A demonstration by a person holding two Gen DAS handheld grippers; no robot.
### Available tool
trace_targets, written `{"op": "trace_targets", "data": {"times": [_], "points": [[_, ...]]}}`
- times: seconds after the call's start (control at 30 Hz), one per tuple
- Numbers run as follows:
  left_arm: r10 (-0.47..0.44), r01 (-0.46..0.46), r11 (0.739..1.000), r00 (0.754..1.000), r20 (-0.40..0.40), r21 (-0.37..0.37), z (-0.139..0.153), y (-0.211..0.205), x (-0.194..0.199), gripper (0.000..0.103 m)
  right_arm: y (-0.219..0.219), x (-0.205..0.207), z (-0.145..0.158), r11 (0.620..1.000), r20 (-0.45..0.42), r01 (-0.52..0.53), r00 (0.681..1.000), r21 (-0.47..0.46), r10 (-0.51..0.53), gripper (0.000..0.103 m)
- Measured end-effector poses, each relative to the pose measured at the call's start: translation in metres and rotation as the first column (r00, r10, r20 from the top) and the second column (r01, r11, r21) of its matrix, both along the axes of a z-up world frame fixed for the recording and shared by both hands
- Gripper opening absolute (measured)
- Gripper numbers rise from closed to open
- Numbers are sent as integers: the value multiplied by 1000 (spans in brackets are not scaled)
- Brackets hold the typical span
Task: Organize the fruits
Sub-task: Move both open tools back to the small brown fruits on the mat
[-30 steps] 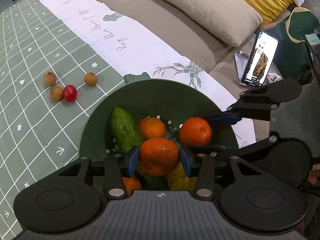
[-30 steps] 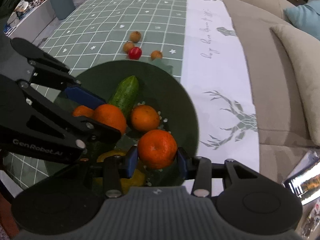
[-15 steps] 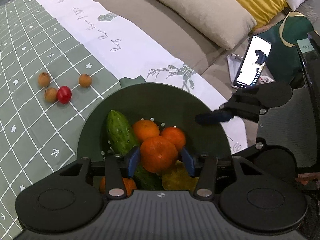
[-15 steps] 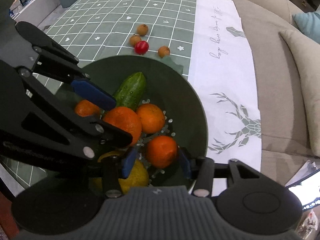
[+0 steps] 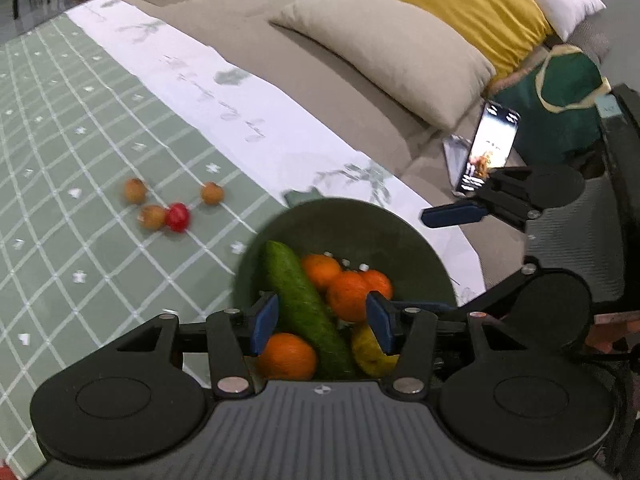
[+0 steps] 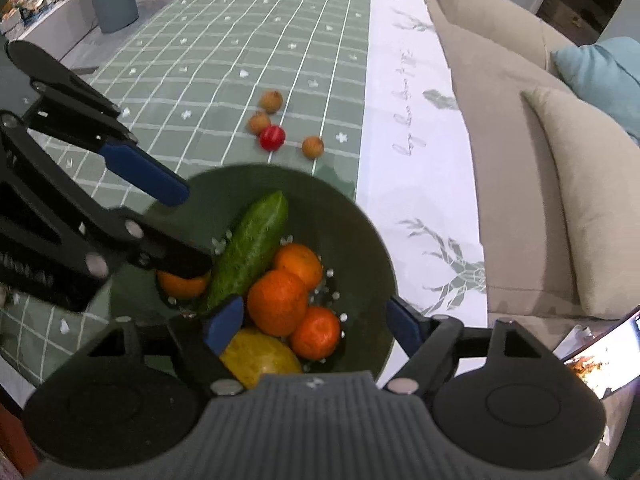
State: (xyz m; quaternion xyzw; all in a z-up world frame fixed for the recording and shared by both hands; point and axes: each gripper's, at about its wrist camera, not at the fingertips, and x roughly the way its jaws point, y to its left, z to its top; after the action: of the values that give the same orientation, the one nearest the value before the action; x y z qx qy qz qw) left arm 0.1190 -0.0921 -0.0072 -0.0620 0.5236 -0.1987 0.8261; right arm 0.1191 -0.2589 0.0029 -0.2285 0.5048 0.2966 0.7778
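Your left tool (image 5: 322, 320) hangs over the near side of the bowl (image 5: 384, 232) with its pads apart and nothing between them. Your right tool (image 6: 316, 326) is spread just as wide and empty, over the bowl's near rim on the couch side.

Below them the bowl holds a cucumber (image 6: 250, 250) lying on a slant, four oranges (image 6: 278, 302) and a yellow fruit (image 6: 260, 358) at the near edge; it may be a lemon, but the tools cover too much of it to be sure.

What is left lies out on the bench (image 6: 224, 40): a red fruit (image 6: 272, 137) and three small brown ones (image 6: 271, 101), in a loose cluster just past the bowl's far rim. One brown fruit touches the red one, and another sits apart toward the white strip.

From both tools the cluster lies straight ahead, beyond the bowl. In the left view it sits up and to the left. The left tool's fingers already reach further over the bowl, so I'd judge that arm the nearer one. These fruits are round, so no axis matters; they could roll if nudged.
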Motion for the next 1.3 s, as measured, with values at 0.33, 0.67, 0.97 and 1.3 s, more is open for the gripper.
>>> {"op": "trace_targets", "data": {"times": [0.33, 0.67, 0.97, 1.3], "points": [[87, -89, 995, 995, 52, 39, 7, 54, 12, 60, 32, 15, 18, 996, 29, 48, 998, 71, -50, 80], [119, -122, 992, 990, 79, 28, -7, 89, 27, 60, 64, 41, 9, 996, 46, 27, 998, 83, -31, 80], [123, -127, 991, 989, 86, 41, -32, 105, 43, 60, 72, 71, -22, 986, -36, 112, 993, 120, -109, 69], [95, -99, 993, 993, 66, 62, -61, 103, 75, 56, 94, 99, -55, 991, -67, 86, 995, 102, -80, 48]]}}
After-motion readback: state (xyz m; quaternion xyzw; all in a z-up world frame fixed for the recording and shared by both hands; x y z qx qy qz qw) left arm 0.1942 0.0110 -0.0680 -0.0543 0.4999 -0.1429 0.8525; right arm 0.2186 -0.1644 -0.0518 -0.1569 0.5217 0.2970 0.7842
